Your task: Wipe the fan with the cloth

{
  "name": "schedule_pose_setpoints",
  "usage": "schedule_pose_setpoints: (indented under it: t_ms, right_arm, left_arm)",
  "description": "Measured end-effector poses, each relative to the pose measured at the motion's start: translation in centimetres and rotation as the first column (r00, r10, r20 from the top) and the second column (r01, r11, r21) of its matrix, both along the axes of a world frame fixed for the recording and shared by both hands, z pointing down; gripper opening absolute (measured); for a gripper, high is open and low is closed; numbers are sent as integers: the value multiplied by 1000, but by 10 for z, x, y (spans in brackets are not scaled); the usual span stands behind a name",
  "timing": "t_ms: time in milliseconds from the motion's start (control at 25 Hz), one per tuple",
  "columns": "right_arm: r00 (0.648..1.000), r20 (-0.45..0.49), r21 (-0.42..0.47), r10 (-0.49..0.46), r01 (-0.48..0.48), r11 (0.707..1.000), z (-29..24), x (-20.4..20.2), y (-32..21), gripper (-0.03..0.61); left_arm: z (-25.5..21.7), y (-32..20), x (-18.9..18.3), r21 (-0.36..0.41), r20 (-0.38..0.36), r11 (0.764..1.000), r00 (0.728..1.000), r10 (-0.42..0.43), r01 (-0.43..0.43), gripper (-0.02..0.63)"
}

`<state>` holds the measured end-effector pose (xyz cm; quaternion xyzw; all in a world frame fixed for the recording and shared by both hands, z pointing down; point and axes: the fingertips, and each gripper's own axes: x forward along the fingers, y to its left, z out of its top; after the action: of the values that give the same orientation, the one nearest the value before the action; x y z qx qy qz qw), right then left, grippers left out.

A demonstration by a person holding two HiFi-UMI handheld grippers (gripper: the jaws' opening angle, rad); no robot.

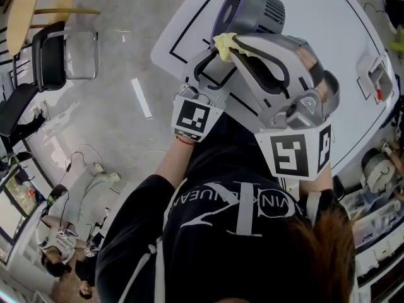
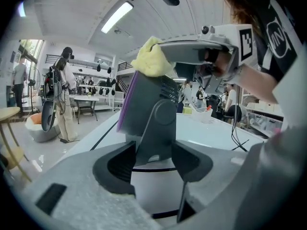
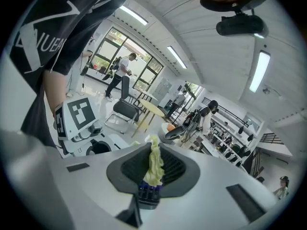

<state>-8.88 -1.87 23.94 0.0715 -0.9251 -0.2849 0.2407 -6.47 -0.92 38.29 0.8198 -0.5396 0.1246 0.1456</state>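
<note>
A grey fan [image 1: 252,8] with a purple front ring stands on the white table [image 1: 341,36]. My left gripper [image 1: 207,69] reaches in from the left, and its pads sit against both sides of the fan's stand [image 2: 160,128]. In the left gripper view, the left gripper [image 2: 153,159] frames that stand, with the fan body [image 2: 146,97] above. My right gripper [image 1: 230,43] is shut on a yellow cloth [image 1: 225,43], which rests on the fan's top edge. That cloth [image 2: 151,56] shows as a bunched lump on the fan. In the right gripper view, the right gripper [image 3: 152,172] pinches the cloth [image 3: 153,164].
Black lines mark a rectangle on the table. A small white box [image 1: 377,74] sits near its right edge. On the floor at left stand a black chair [image 1: 60,52] and a round wooden table [image 1: 22,11]. Cables trail on the floor [image 1: 95,166].
</note>
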Motion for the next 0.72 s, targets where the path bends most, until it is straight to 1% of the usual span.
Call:
schedule_pose_setpoints:
  t_ms: [280, 480, 720]
  right_arm:
    - [999, 19, 32, 27, -27, 999, -14, 1, -18, 43]
    - [999, 30, 28, 38, -38, 999, -18, 2, -35, 41]
    - [998, 32, 41, 52, -54, 998, -24, 4, -58, 40]
  left_arm:
    - [0, 1, -1, -7, 8, 1000, 1000, 10, -10, 241]
    - [2, 0, -1, -9, -12, 1000, 1000, 6, -6, 239]
    - [1, 0, 0, -20, -5, 1000, 1000, 2, -2, 238]
